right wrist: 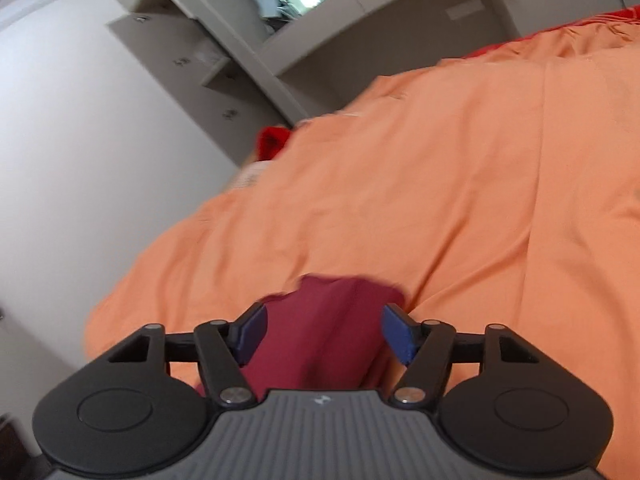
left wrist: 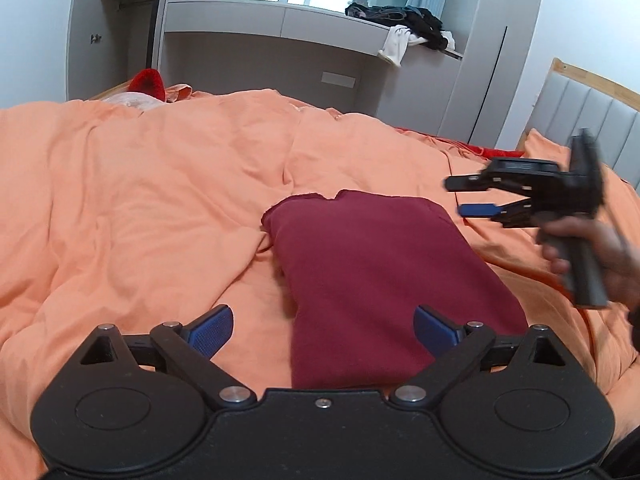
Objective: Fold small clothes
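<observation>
step: fold looks done, letting go | shirt (left wrist: 384,280): dark red, folded flat on the bed (left wrist: 160,184), just ahead of my left gripper (left wrist: 322,330) and below my right gripper (left wrist: 468,196) | both grippers released, nothing between the jaws | next: I judge it needs setting aside or a last smoothing.

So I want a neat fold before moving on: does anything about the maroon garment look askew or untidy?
Mostly neat: the maroon garment lies folded flat on the orange duvet. Only its far edge is uneven, with a small notch and a curled left corner.
</observation>
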